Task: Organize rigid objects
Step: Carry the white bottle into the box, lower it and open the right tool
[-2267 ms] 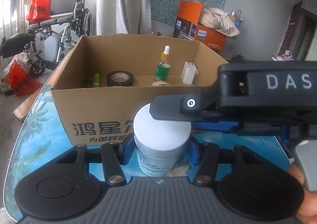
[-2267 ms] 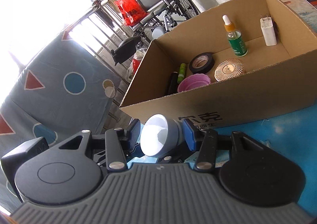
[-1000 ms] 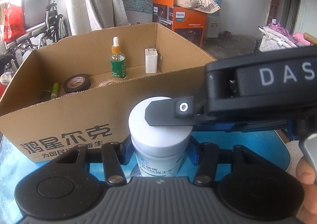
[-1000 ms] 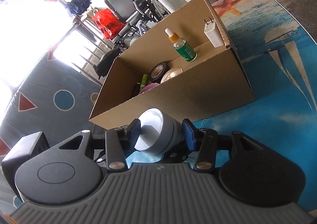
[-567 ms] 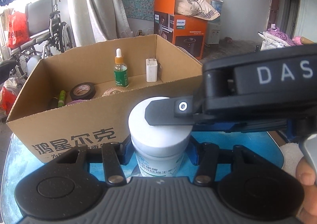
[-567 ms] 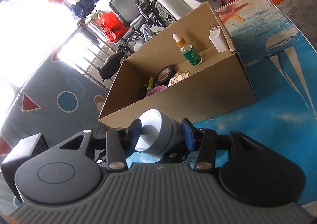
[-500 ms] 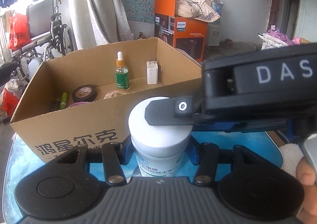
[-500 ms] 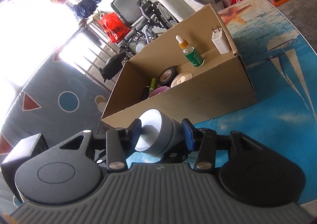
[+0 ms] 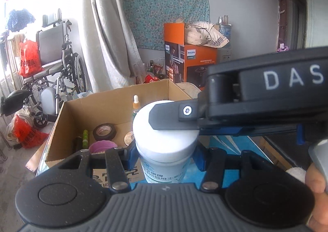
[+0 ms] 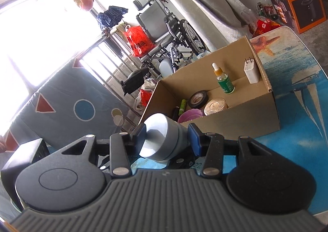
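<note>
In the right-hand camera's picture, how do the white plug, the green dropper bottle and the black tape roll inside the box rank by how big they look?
1. Green dropper bottle, tallest.
2. White plug and black tape roll: too alike to rank; the plug also sits farther from the camera.

"DAS" on right gripper [image 9: 266, 96]; "PHILIPS" on orange box [image 9: 190, 61]

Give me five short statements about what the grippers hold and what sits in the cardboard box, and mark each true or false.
1. The left gripper is shut on a white-lidded plastic jar. True.
2. The brown cardboard box holds a black roll of tape. True.
3. The green dropper bottle lies on its side. False: it stands upright.
4. The white plug adapter sits on the table outside the box. False: it stands inside, against the end wall.
5. The right gripper is open. False: it is shut on the jar.
</note>
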